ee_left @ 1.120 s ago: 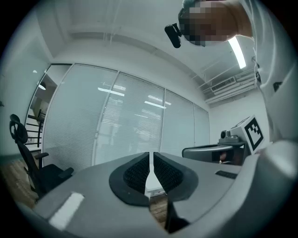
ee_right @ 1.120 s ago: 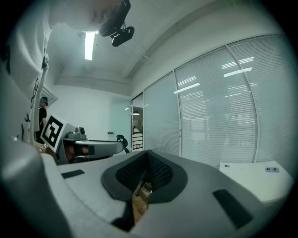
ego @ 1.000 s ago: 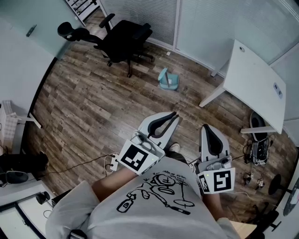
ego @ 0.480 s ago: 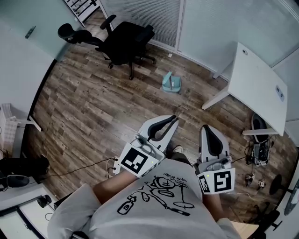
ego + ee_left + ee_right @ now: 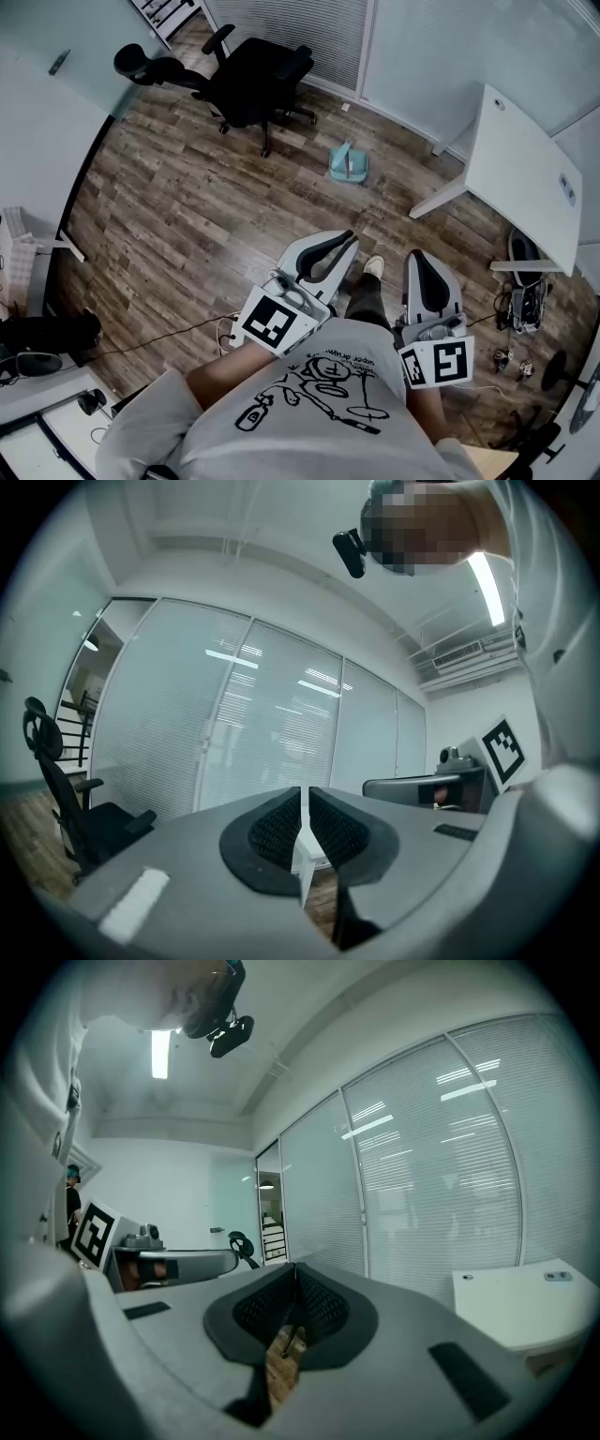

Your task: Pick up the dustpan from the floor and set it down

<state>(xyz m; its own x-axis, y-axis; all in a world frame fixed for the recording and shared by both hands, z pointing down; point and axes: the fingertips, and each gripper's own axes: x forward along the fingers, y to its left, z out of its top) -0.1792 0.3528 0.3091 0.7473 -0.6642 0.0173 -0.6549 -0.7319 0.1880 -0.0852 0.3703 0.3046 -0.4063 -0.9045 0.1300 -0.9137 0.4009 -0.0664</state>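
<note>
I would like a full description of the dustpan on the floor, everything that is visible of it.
The dustpan is pale teal and looks like plastic. It shows a shallow tray with a raised part at its middle; finer details are too small to tell. It rests on the wood-look floor between the black office chair and the white table. Only the floor touches it.

Teal dustpan [image 5: 348,165] on wood floor [image 5: 187,216], black chair [image 5: 253,80] near (not touching), white desk [image 5: 520,173] at right
</note>
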